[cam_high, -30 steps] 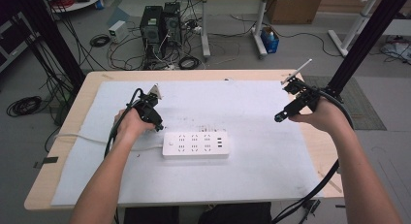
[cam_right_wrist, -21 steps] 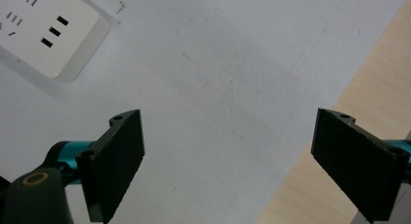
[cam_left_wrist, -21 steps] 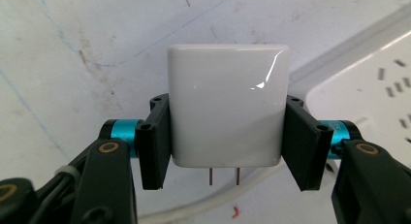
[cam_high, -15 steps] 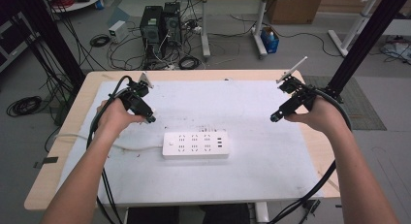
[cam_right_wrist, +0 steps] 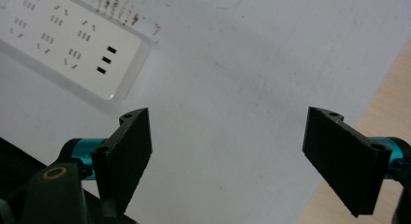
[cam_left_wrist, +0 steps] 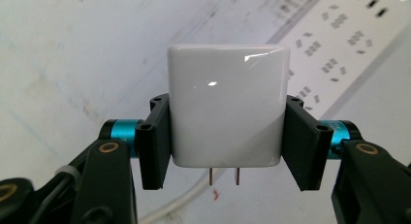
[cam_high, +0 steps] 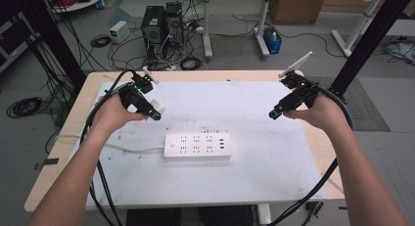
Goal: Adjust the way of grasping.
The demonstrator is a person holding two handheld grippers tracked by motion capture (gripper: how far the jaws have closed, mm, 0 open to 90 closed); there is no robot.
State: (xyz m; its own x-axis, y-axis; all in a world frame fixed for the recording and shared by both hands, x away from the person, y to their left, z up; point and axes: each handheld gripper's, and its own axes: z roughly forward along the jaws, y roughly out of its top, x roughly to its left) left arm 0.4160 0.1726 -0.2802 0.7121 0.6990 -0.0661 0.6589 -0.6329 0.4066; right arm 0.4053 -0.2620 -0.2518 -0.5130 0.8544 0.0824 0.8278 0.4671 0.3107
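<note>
power strip (cam_right_wrist: 63,44) cut off by right gripper view's edge, its socket markings too small to read

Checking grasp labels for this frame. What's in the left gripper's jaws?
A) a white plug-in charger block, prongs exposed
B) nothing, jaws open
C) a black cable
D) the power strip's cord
A: in the left gripper view the left gripper has its jaws clamped on both sides of the white charger block, two metal prongs showing beneath it.

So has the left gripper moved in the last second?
Yes. The left gripper, shut on a white charger, has gone up and back from the power strip, toward the table's far left.
</note>
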